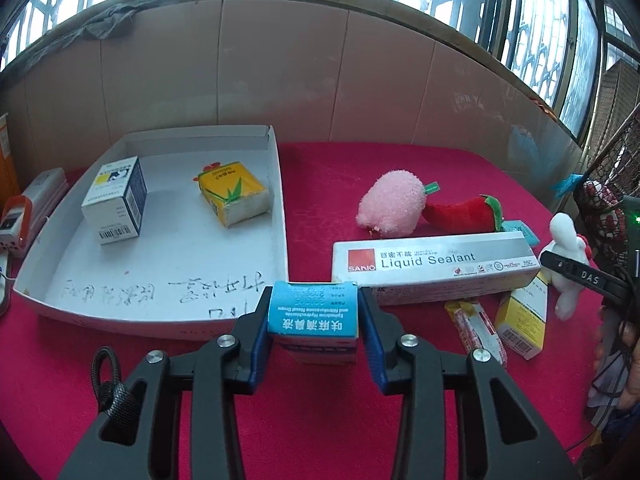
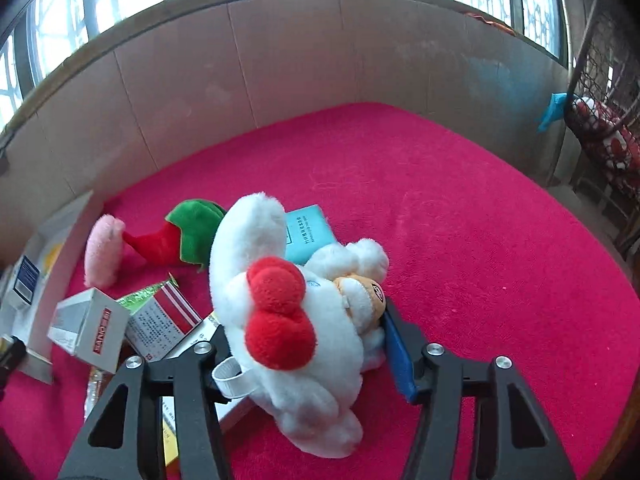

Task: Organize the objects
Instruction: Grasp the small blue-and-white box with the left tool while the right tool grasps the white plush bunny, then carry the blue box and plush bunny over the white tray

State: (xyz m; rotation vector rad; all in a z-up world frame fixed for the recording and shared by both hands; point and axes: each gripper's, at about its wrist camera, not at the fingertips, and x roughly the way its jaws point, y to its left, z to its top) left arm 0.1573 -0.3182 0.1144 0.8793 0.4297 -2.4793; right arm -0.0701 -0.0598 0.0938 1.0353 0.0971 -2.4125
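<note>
My left gripper [image 1: 314, 309] is shut on a small blue medicine box [image 1: 312, 320], held just above the red cloth at the near corner of the white cardboard tray [image 1: 180, 276]. In the tray stand a white and blue box [image 1: 116, 200] and a yellow tissue pack [image 1: 234, 194]. My right gripper [image 2: 304, 340] is shut on a white plush toy [image 2: 256, 248] with a red bow; its blue pad [image 2: 396, 360] presses the toy's side, and the other finger is hidden behind the plush. The same toy [image 1: 566, 240] shows at the right edge of the left wrist view.
On the red cloth lie a pink plush [image 1: 392, 204], a red chili plush [image 1: 464, 214], a long Liquid Sealant box [image 1: 436, 264], a teal box [image 2: 308, 236], a yellow box [image 1: 522, 316] and a sachet [image 1: 478, 328]. A cardboard wall [image 1: 320, 80] rings the table; a wire basket [image 1: 612, 168] stands right.
</note>
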